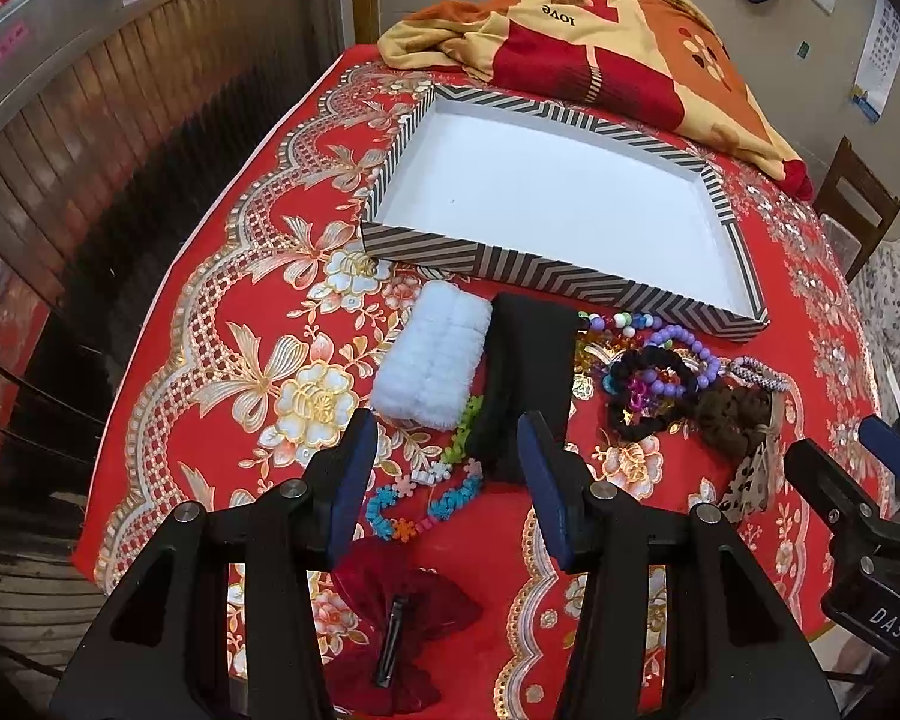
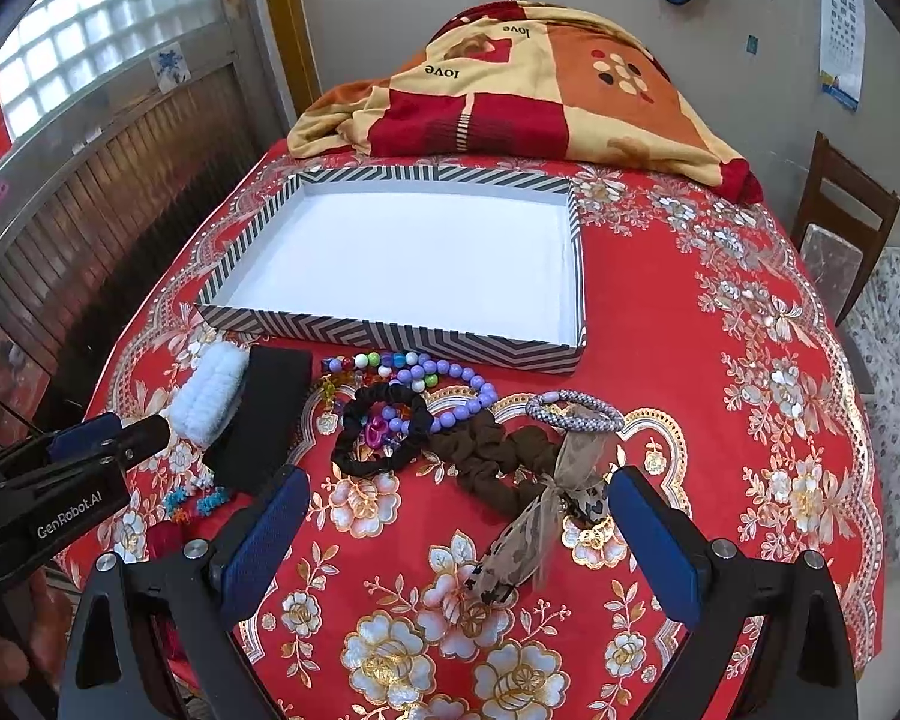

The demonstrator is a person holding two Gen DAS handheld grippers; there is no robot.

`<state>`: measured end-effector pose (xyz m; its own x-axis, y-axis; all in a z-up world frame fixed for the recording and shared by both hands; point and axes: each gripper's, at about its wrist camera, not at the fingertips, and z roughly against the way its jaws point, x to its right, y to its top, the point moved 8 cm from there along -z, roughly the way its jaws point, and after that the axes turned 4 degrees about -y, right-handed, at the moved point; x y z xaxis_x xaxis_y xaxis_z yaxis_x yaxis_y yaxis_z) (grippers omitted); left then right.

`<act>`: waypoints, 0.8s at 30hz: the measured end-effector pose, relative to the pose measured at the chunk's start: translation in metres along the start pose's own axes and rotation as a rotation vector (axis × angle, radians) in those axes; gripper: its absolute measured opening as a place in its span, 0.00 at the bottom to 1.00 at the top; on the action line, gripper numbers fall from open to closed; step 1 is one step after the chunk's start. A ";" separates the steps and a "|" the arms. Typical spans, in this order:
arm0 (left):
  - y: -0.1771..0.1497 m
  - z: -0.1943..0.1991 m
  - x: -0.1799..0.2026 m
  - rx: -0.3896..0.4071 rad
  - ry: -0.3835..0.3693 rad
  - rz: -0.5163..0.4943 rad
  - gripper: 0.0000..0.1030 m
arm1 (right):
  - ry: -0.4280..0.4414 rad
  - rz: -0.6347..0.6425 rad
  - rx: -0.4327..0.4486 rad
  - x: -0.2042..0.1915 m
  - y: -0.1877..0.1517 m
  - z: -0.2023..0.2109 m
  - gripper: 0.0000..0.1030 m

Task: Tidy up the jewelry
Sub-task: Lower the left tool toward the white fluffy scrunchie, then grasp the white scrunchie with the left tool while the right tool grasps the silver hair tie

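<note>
A striped box (image 1: 570, 288) (image 2: 390, 333) with a white inside lies open on the red tablecloth. In front of it lie a fluffy white band (image 1: 429, 354) (image 2: 210, 390), a black pouch (image 1: 528, 372) (image 2: 270, 420), purple bead bracelets (image 1: 684, 342) (image 2: 450, 384), a black scrunchie (image 2: 381, 438), a brown scrunchie (image 2: 498, 462), a grey beaded bangle (image 2: 573, 411), a patterned ribbon bow (image 2: 528, 534), a colourful flower necklace (image 1: 432, 492) and a red bow clip (image 1: 402, 630). My left gripper (image 1: 450, 480) is open above the flower necklace. My right gripper (image 2: 456, 534) is open over the ribbon bow.
A red and yellow blanket (image 2: 528, 84) is heaped at the table's far end. A wooden chair (image 2: 840, 228) stands at the right. A slatted wooden panel (image 1: 120, 138) runs along the left. The right gripper also shows in the left wrist view (image 1: 858, 480).
</note>
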<state>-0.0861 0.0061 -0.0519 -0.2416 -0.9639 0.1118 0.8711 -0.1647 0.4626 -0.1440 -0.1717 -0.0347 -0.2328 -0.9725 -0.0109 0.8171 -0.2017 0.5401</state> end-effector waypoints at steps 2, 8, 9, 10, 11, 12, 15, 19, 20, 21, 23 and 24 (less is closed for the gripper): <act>0.000 -0.001 0.000 -0.003 0.002 0.001 0.47 | 0.004 0.000 -0.002 0.000 0.000 0.000 0.96; -0.001 -0.002 -0.003 -0.009 0.004 0.007 0.47 | 0.003 0.004 -0.006 0.001 0.000 -0.002 0.96; -0.001 -0.003 -0.003 -0.010 0.003 0.008 0.47 | 0.003 0.007 -0.006 0.001 0.000 -0.002 0.96; -0.001 -0.003 -0.004 -0.013 0.002 0.010 0.47 | 0.004 0.010 -0.007 0.000 0.000 -0.002 0.96; -0.001 -0.004 -0.004 -0.016 0.002 0.011 0.47 | 0.005 0.012 -0.007 0.000 0.000 -0.002 0.96; -0.001 -0.004 -0.005 -0.019 0.001 0.012 0.47 | 0.007 0.014 -0.007 0.000 -0.001 -0.002 0.96; 0.000 -0.006 -0.009 -0.032 -0.008 0.013 0.47 | 0.020 0.021 -0.007 0.001 -0.002 -0.002 0.96; 0.004 -0.008 -0.026 -0.053 -0.028 0.033 0.47 | 0.038 0.031 -0.005 0.004 -0.006 0.000 0.96; 0.004 -0.009 -0.033 -0.056 -0.032 0.046 0.47 | 0.044 0.029 -0.007 0.006 -0.007 0.000 0.96; 0.005 -0.010 -0.038 -0.060 -0.037 0.055 0.47 | 0.049 0.025 -0.007 0.008 -0.007 0.000 0.96; 0.005 -0.011 -0.046 -0.072 -0.047 0.065 0.47 | 0.058 0.010 -0.003 0.014 -0.009 0.001 0.96; 0.005 -0.012 -0.051 -0.079 -0.049 0.069 0.47 | 0.064 0.002 -0.002 0.017 -0.010 0.002 0.96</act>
<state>-0.0639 0.0514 -0.0661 -0.1984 -0.9626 0.1848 0.9170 -0.1157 0.3818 -0.1570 -0.1864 -0.0385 -0.1966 -0.9784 -0.0635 0.8186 -0.1995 0.5386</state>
